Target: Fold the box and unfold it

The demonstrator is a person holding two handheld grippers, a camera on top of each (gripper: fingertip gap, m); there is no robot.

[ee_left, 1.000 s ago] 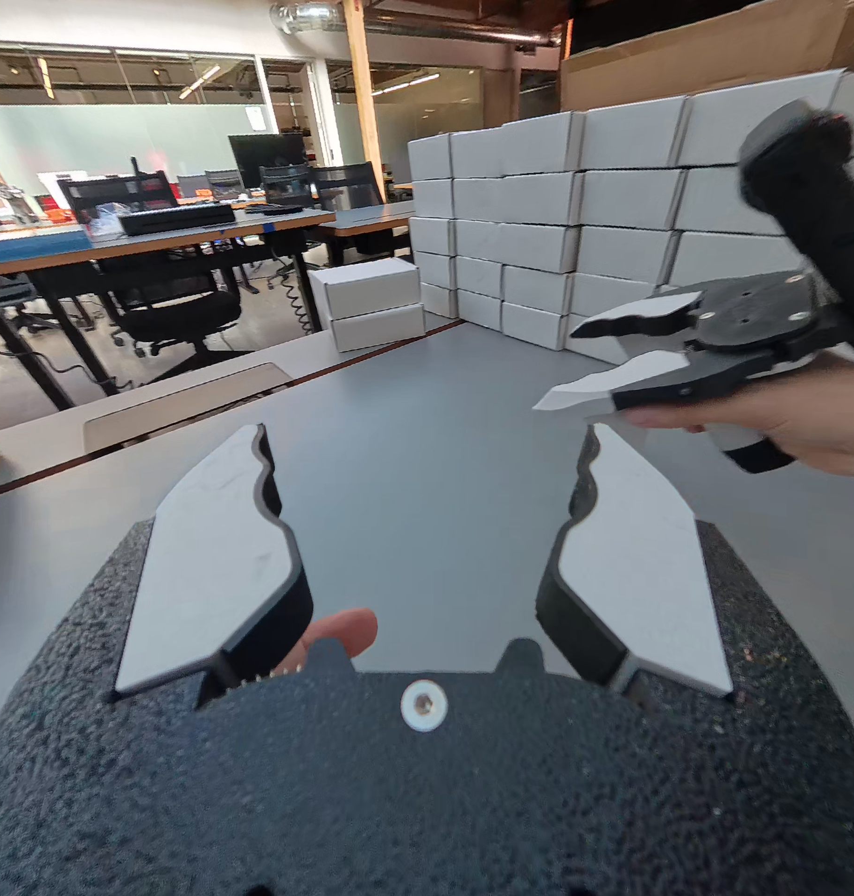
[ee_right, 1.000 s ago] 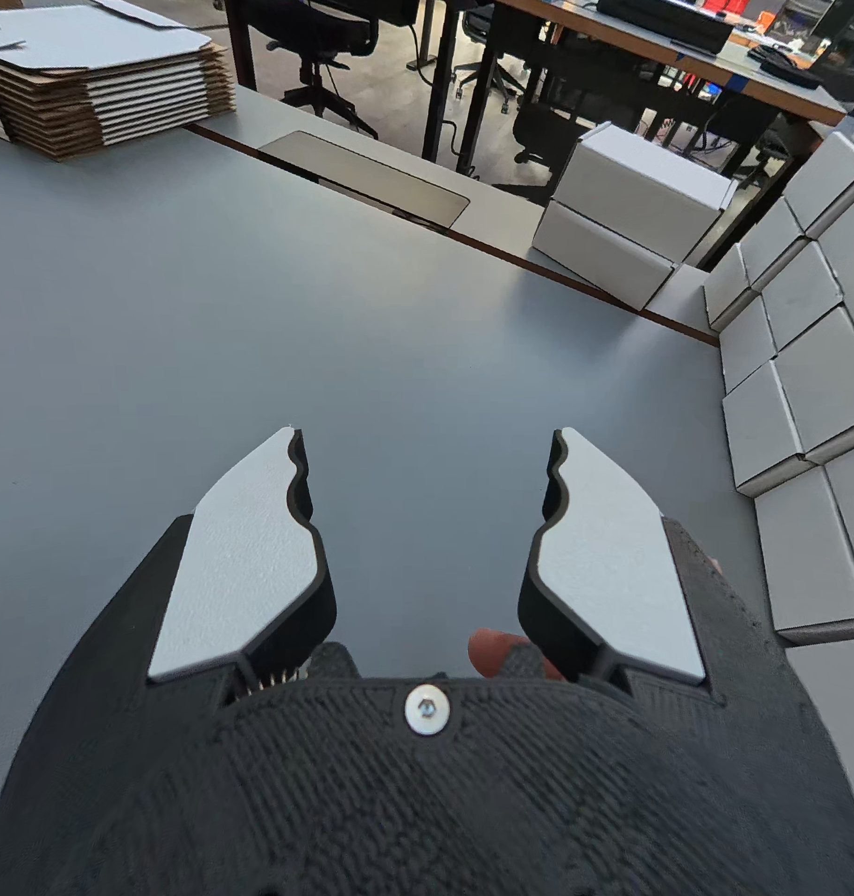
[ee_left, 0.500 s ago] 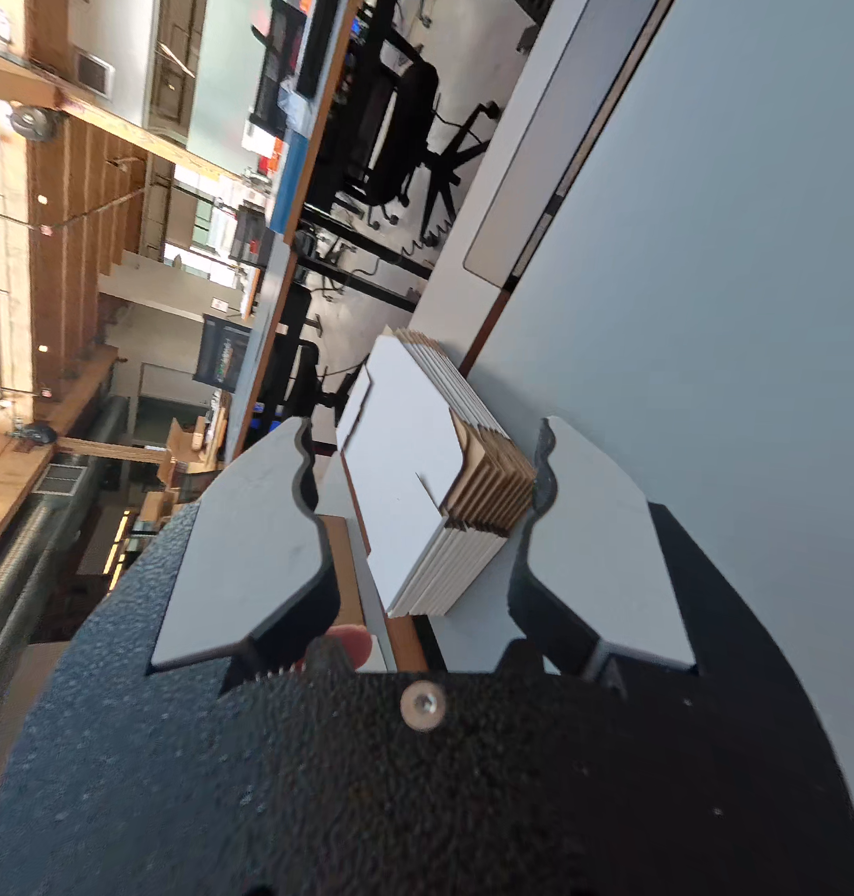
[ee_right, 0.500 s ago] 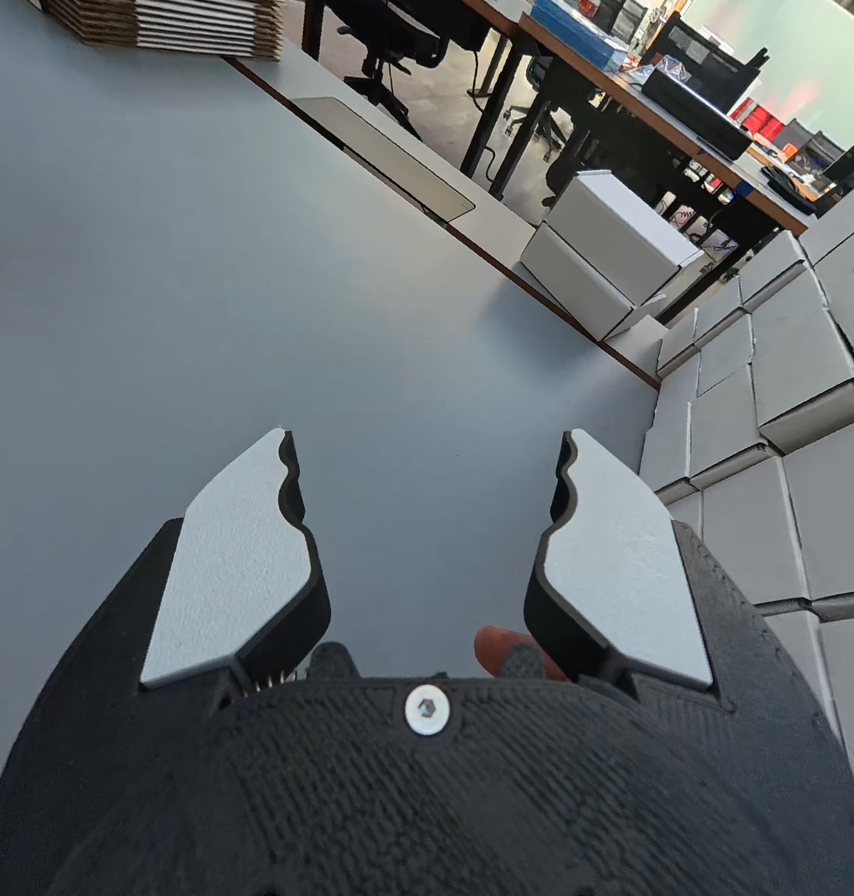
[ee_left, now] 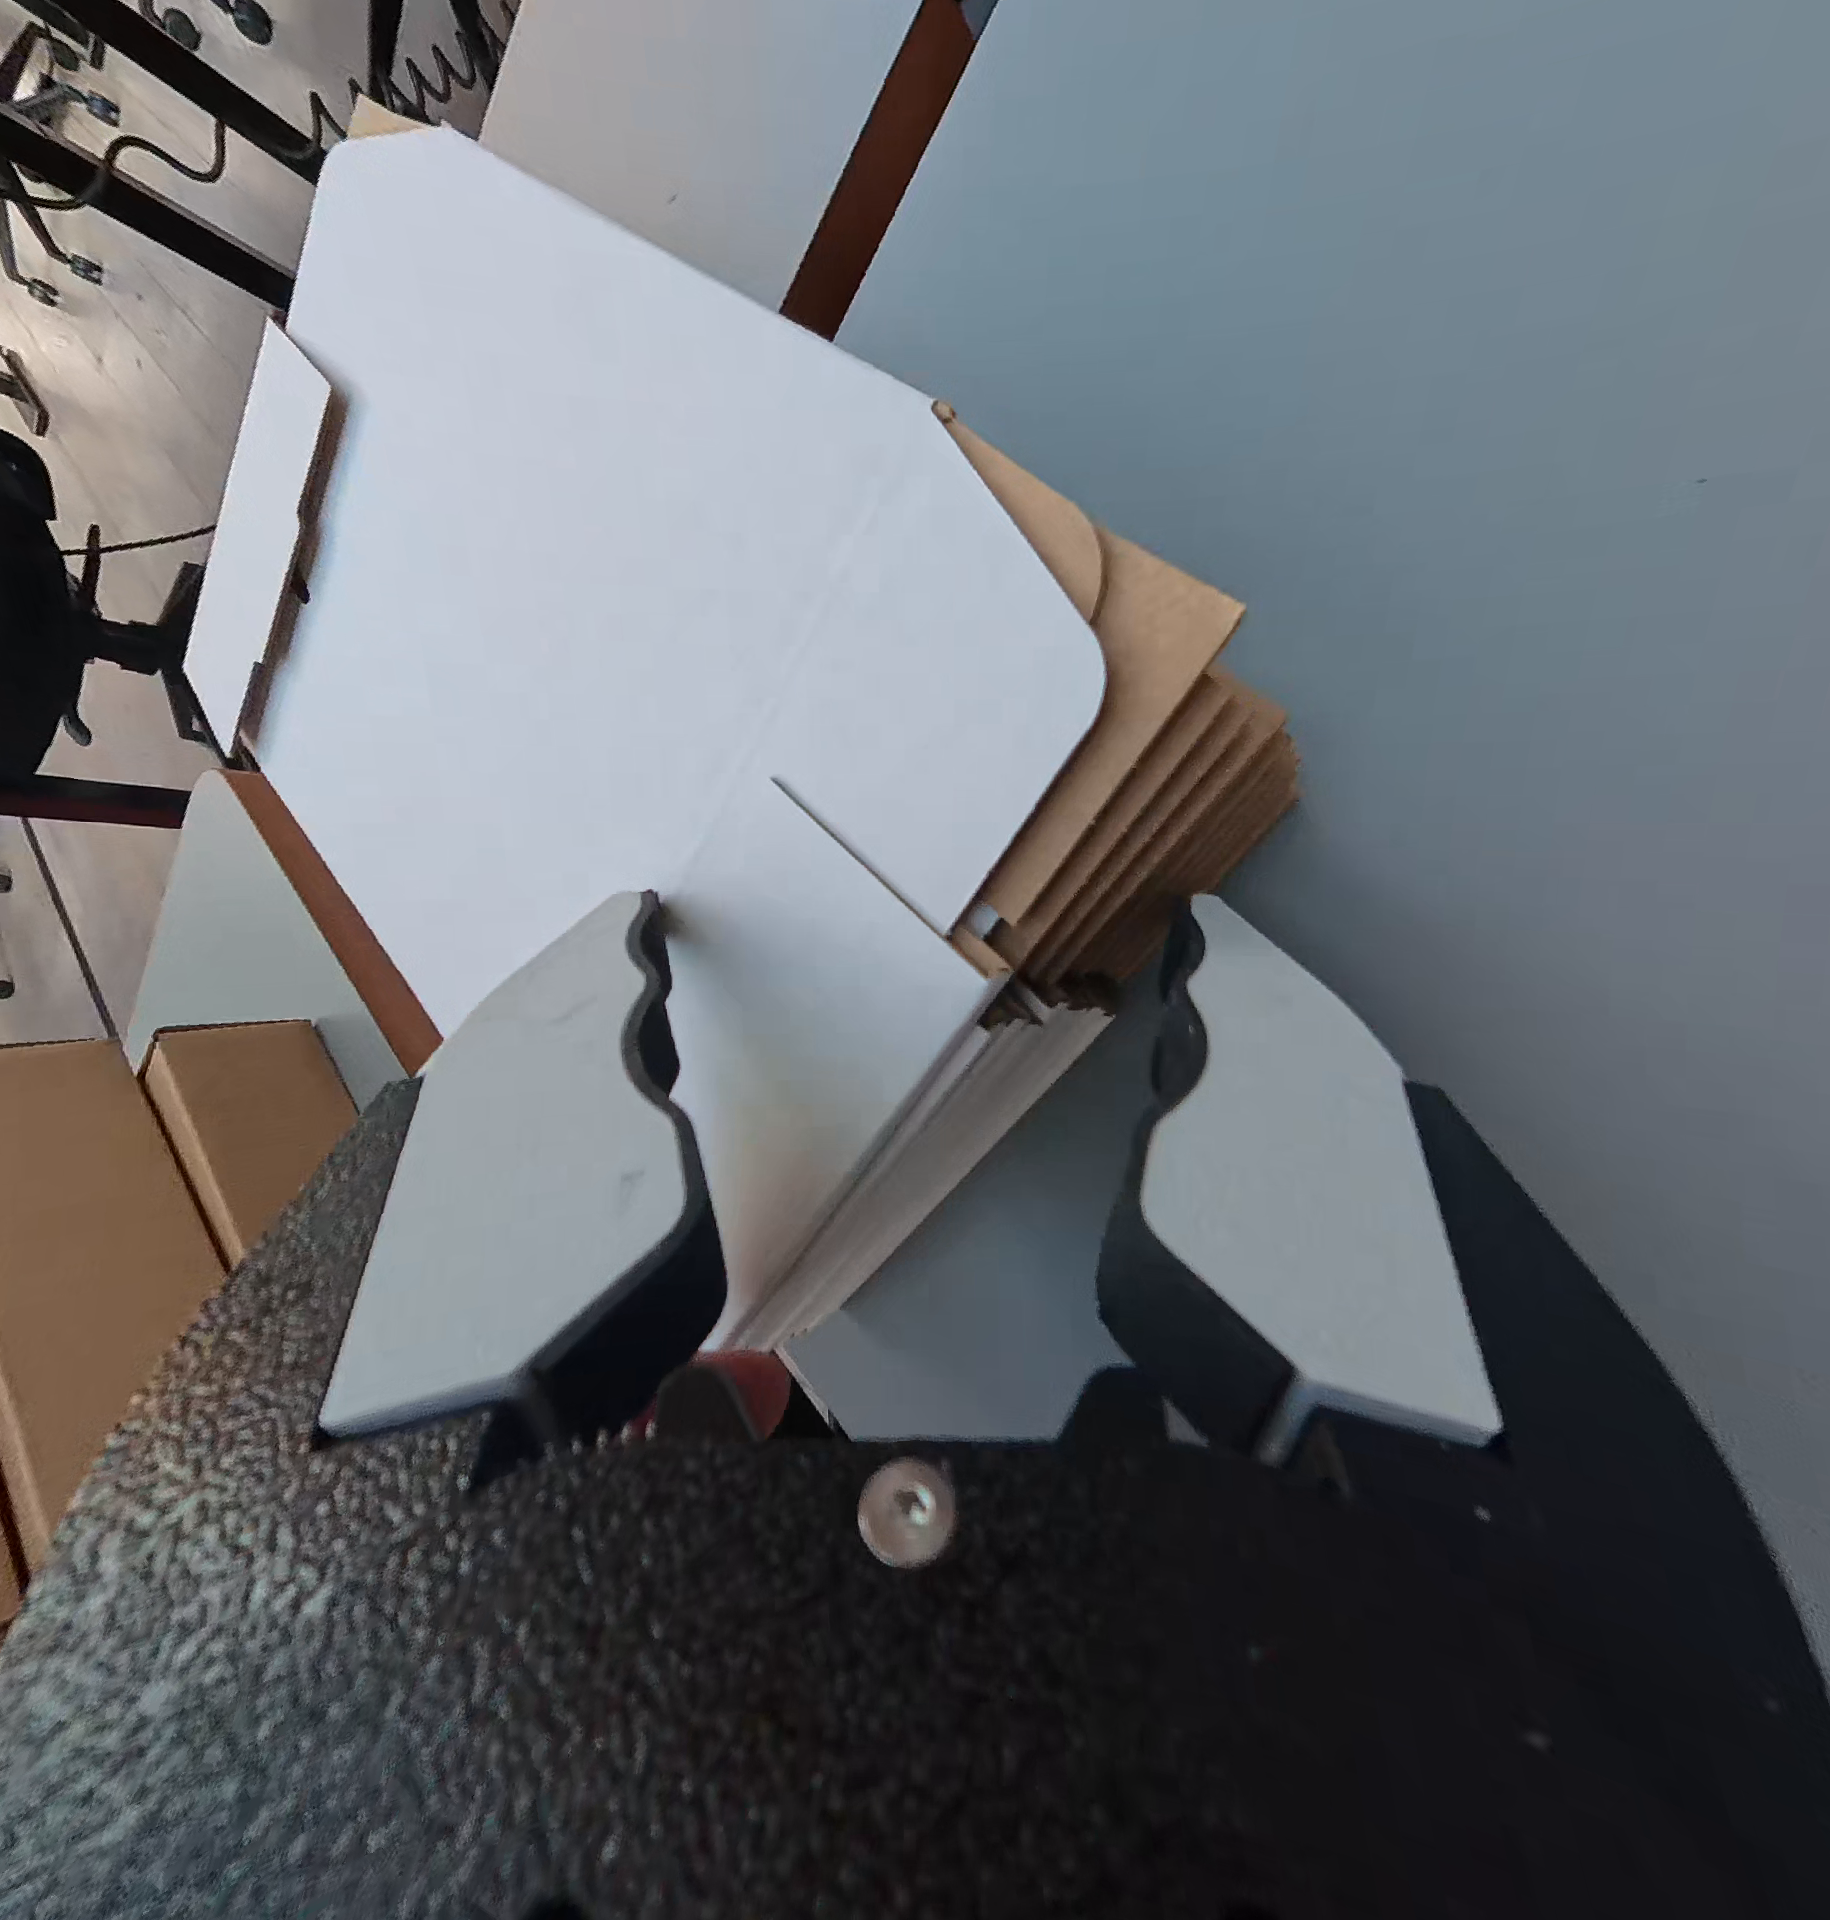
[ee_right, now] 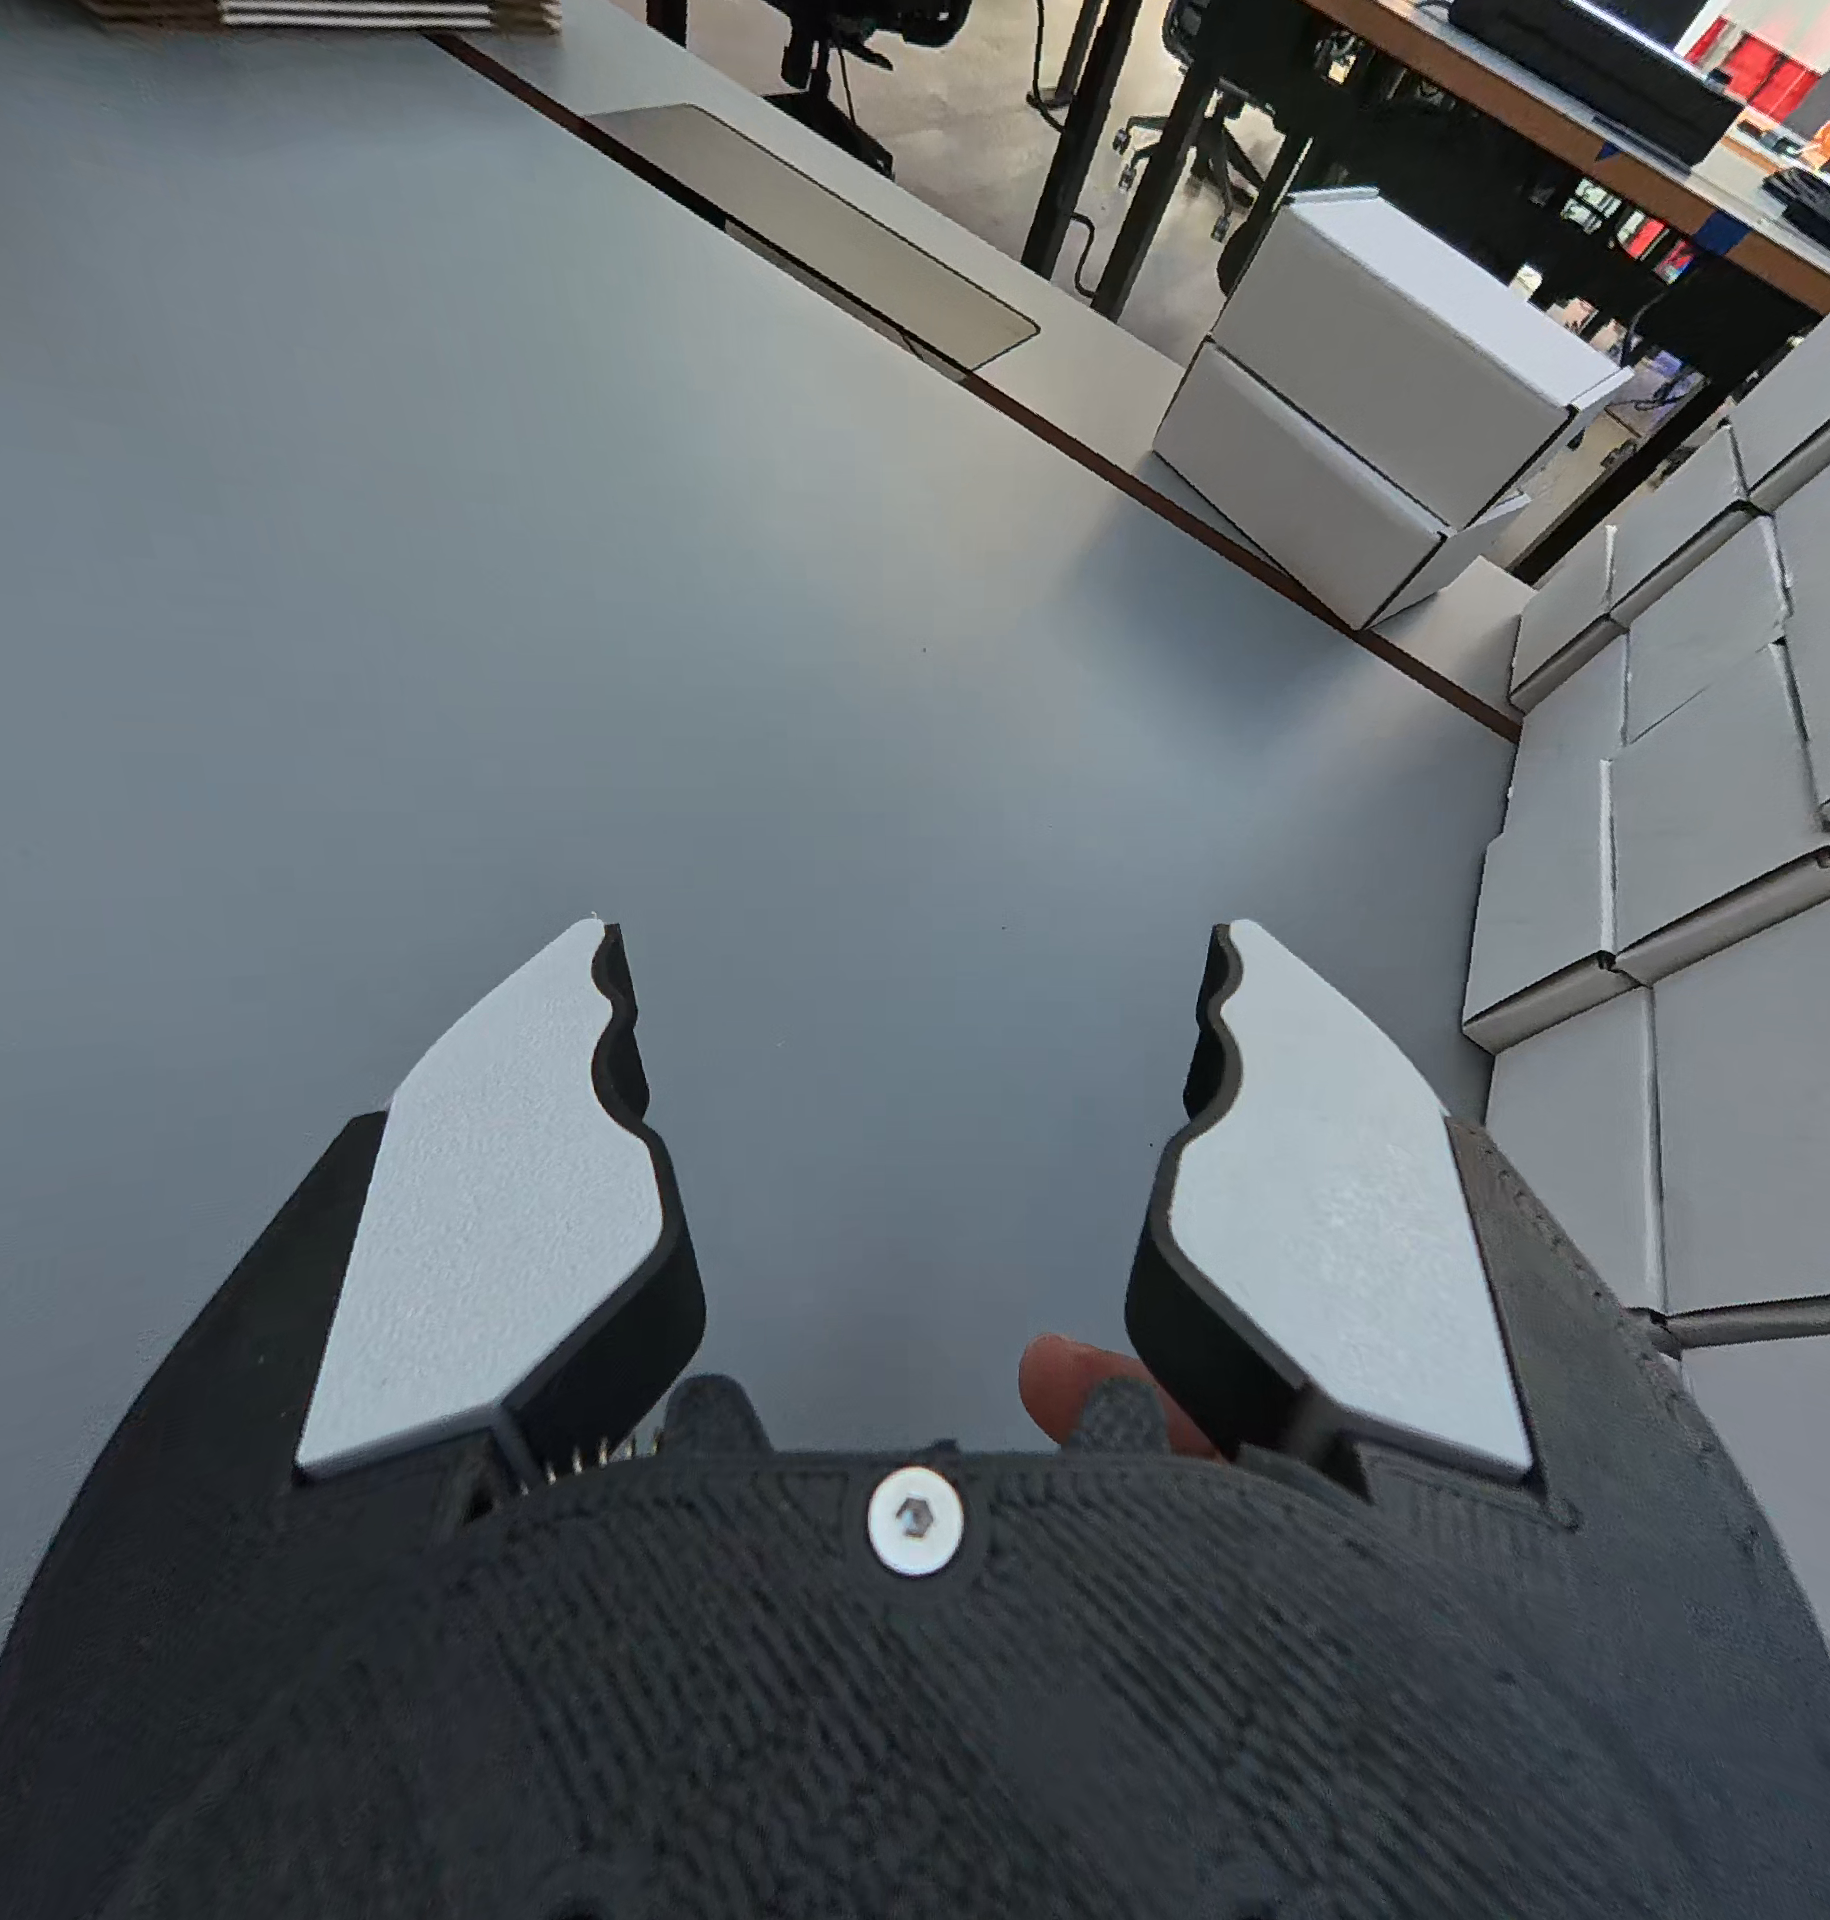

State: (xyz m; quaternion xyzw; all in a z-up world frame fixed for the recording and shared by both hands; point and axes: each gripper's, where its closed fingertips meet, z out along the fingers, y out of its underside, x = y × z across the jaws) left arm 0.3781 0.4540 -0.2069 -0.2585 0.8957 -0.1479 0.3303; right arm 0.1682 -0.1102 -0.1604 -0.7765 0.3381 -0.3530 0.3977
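A stack of flat box blanks (ee_left: pixel 620 582), white on top with brown cardboard edges, lies on the grey table (ee_left: pixel 1513 416) near its edge. My left gripper (ee_left: pixel 921 935) is open and rolled to one side. A corner of the stack sits between its two fingers, which do not grip it. One finger lies over the top white sheet, the other beside the stack's edge. My right gripper (ee_right: pixel 916 940) is open and empty above bare grey table (ee_right: pixel 475 623), far from the stack. The edge of the stack shows at the top left of the right wrist view (ee_right: pixel 319 8).
Two folded white boxes (ee_right: pixel 1378 416) stand stacked on the neighbouring table strip. A wall of many folded white boxes (ee_right: pixel 1669 883) lines the right side. Brown cardboard cartons (ee_left: pixel 111 1195) sit off the table by the stack. Office desks and chairs stand beyond.
My left gripper has swung from the table middle over to the stack, rolled sideways and moved in until a corner of the stack sits between its fingers. My right gripper has shifted only slightly.
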